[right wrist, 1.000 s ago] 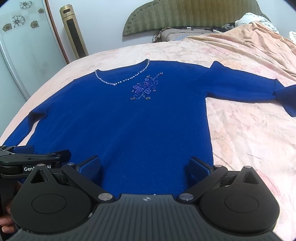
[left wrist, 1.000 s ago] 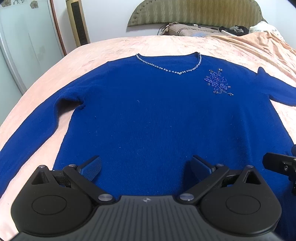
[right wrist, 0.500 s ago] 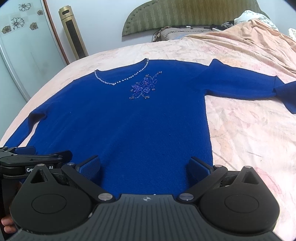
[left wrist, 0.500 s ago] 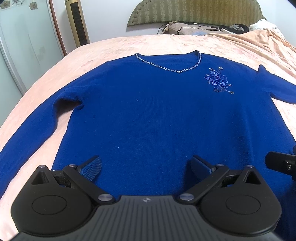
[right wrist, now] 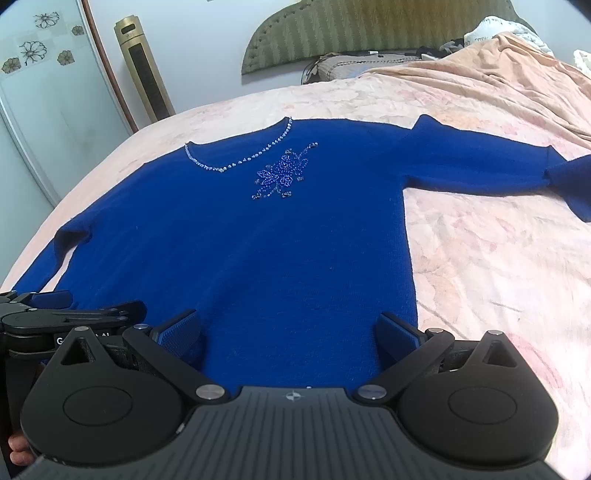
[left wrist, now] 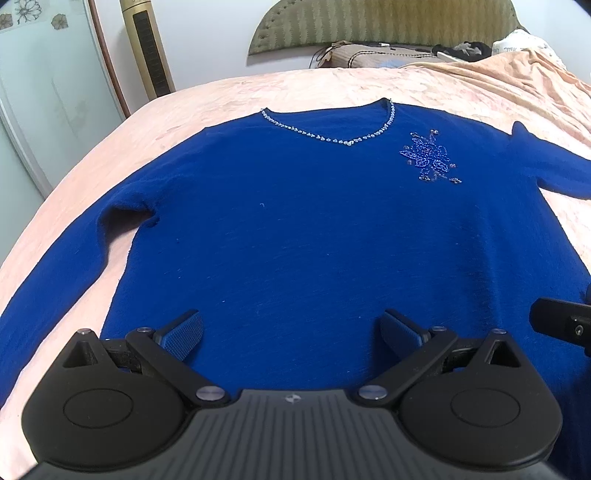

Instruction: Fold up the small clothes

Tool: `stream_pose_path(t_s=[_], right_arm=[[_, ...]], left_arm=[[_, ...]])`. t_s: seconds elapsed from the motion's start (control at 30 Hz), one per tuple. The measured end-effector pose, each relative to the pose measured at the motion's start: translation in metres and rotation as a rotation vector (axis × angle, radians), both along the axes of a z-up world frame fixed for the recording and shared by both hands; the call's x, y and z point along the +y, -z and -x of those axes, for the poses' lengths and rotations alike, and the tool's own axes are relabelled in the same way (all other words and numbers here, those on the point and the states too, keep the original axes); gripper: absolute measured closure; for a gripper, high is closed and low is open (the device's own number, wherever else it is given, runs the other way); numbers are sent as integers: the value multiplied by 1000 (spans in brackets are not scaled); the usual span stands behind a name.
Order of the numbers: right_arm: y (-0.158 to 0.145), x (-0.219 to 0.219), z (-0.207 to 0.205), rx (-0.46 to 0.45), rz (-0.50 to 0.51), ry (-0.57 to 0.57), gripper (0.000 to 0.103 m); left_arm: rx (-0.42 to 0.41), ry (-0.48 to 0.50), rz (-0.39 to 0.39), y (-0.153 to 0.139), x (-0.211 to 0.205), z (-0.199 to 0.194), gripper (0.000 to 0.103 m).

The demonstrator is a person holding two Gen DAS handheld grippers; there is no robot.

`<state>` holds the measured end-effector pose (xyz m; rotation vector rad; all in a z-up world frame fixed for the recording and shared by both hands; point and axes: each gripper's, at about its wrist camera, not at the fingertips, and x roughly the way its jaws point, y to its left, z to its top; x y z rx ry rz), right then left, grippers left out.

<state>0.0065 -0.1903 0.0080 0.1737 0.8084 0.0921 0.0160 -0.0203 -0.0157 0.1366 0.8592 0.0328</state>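
A royal blue sweater (left wrist: 314,229) lies flat, front up, on the bed, with a beaded neckline (left wrist: 332,133) and a beaded flower (left wrist: 428,158) on the chest. It also shows in the right wrist view (right wrist: 266,251). Both sleeves are spread out to the sides. My left gripper (left wrist: 291,332) is open and empty above the hem, left of centre. My right gripper (right wrist: 288,332) is open and empty above the hem's right part. The left gripper also shows in the right wrist view (right wrist: 48,310), at the lower left.
The bed has a peach floral cover (right wrist: 498,258). A pillow and loose items (left wrist: 388,55) lie by the padded headboard (left wrist: 388,26). A gold tower fan (left wrist: 147,48) and a glass door (left wrist: 44,92) stand at the left.
Both grippers have drawn slightly back and up from the sweater, so more of the room shows. The sweater has not moved.
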Motion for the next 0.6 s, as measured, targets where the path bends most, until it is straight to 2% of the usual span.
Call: stream_pose_path(t_s=[0.23, 0.37, 0.47, 0.6], right_arm=[[-2, -10, 4, -43, -7, -33, 0], [-8, -34, 1, -79, 39, -11, 0], [-12, -76, -3, -103, 74, 125, 0], [-11, -150, -9, -91, 106, 402, 0]], left_arm=[[1, 24, 10, -1, -10, -3, 0], [3, 51, 26, -1, -16, -5, 0], [7, 65, 20, 0, -20, -7, 0], [8, 74, 3, 2, -24, -9, 0]])
